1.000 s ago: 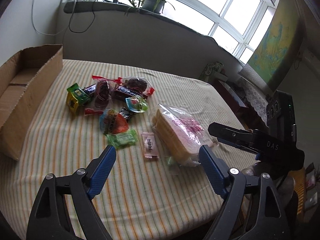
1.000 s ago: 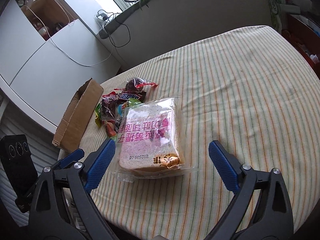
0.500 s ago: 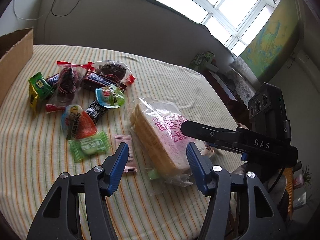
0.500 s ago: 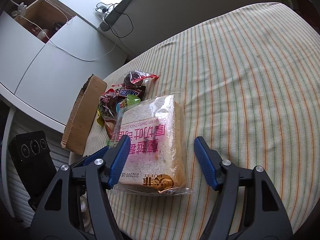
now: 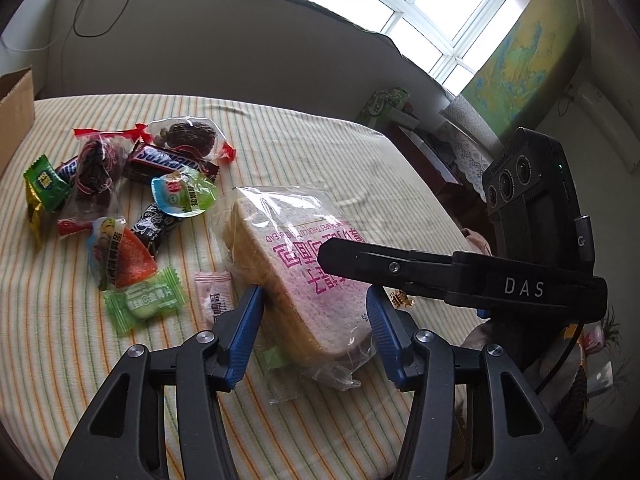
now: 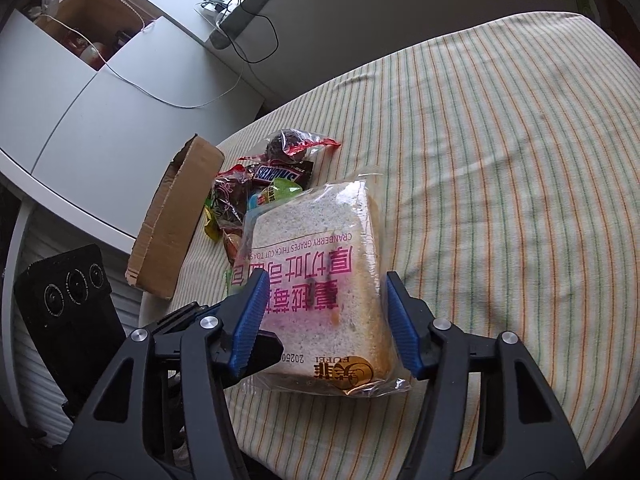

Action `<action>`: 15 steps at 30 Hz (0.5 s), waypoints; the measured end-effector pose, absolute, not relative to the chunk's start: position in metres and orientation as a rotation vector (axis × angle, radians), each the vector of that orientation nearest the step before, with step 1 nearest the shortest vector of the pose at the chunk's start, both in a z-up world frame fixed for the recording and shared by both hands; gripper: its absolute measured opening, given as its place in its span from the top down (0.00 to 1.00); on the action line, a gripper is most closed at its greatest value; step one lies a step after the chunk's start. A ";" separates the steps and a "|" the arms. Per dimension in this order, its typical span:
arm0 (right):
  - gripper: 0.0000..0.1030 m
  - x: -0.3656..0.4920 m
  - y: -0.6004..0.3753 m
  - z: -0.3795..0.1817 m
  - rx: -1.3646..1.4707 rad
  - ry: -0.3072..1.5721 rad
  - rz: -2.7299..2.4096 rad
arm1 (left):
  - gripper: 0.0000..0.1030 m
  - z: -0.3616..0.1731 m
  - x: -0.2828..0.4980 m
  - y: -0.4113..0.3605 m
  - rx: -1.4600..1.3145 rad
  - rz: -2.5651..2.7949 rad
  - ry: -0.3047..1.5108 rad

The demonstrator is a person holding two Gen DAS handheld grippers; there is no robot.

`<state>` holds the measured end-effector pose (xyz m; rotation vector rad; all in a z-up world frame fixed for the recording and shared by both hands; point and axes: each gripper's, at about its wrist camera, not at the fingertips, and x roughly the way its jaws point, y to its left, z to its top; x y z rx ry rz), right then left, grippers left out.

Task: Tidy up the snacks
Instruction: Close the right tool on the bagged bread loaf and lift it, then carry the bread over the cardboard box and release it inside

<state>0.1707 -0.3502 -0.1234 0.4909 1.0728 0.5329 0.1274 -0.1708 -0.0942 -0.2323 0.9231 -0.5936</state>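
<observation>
Bagged cranberry toast loaf (image 6: 320,276) – clear wrap, pink print – sits between both closing grippers, L (image 5: 314,304) & R (image 6: 324,292), contact unclear.

Left wrist view: my camera sits just behind the left gripper (image 5: 314,316), angled down across the striped table (image 5: 72,368) toward the window (image 5: 424,12), close over the bag of bread (image 5: 288,264), with the right gripper (image 5: 344,254) reaching in from the right edge. Right wrist view: set behind the right gripper (image 6: 324,312), angled down toward the white cabinets (image 6: 80,92), equally close. Shared by both: the bag of bread (image 6: 320,272), the snack pile (image 5: 132,200) and the cardboard box (image 6: 176,216).
</observation>
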 end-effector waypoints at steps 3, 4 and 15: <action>0.41 0.168 -0.346 -0.117 0.483 1.063 0.535 | 0.49 -0.091 0.126 -0.168 -0.237 -0.590 0.910; 0.41 0.167 -0.344 -0.115 0.476 1.058 0.536 | 0.49 -0.089 0.126 -0.166 -0.240 -0.590 0.905; 0.41 0.166 -0.307 -0.083 0.416 1.022 0.573 | 0.49 -0.073 0.117 -0.138 -0.265 -0.555 0.826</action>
